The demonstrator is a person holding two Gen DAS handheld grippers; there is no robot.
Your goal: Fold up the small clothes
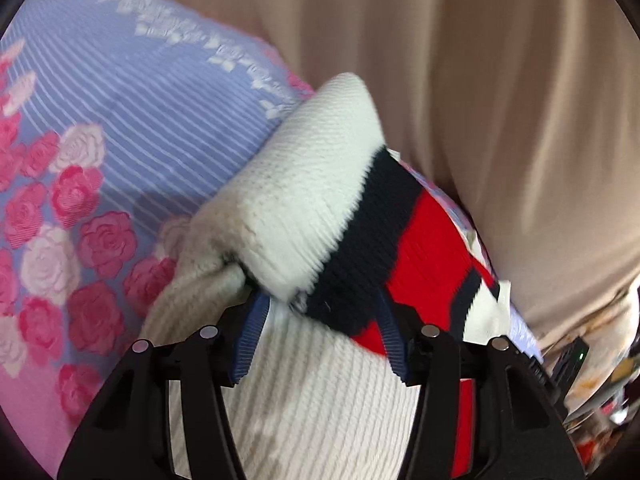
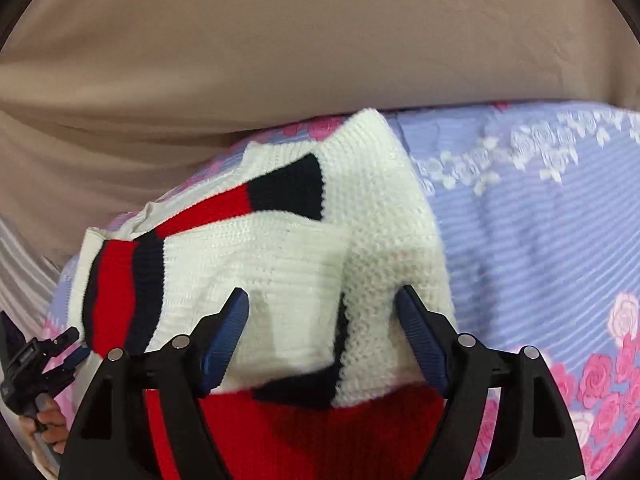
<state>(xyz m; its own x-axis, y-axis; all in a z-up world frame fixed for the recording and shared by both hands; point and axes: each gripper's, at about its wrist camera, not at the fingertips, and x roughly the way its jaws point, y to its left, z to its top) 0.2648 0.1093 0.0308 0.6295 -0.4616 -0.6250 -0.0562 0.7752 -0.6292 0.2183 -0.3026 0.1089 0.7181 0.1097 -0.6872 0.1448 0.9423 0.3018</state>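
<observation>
1. Left claw (image 1: pixel 320 320) – ribbed blue pads pinch a bunched fold of the chunky knit sweater (image 1: pixel 304 208) (cream, with navy and red bands).
2. The sweater lies on the bedspread (image 2: pixel 540 220), lilac with white stripes and pink roses.
3. Right claw (image 2: pixel 324 336) – released, its pads clear of the knit.
4. No readable writing.

White, red and navy knitted sweater (image 2: pixel 280 248): chunky ribbed wool-like yarn, matt, fuzzy. Lilac bed sheet with pink roses (image 1: pixel 120 120): woven cloth, fine raised ribs, matt. Beige curtain-like cloth (image 2: pixel 280 40): smooth, soft folds, faint sheen. Right gripper (image 2: pixel 322 336): black hard plastic, semi-gloss; blue pads (image 2: pixel 224 340) finely ridged, rubbery; small round silvery metal pins. Left gripper (image 1: pixel 320 344): same finish.
</observation>
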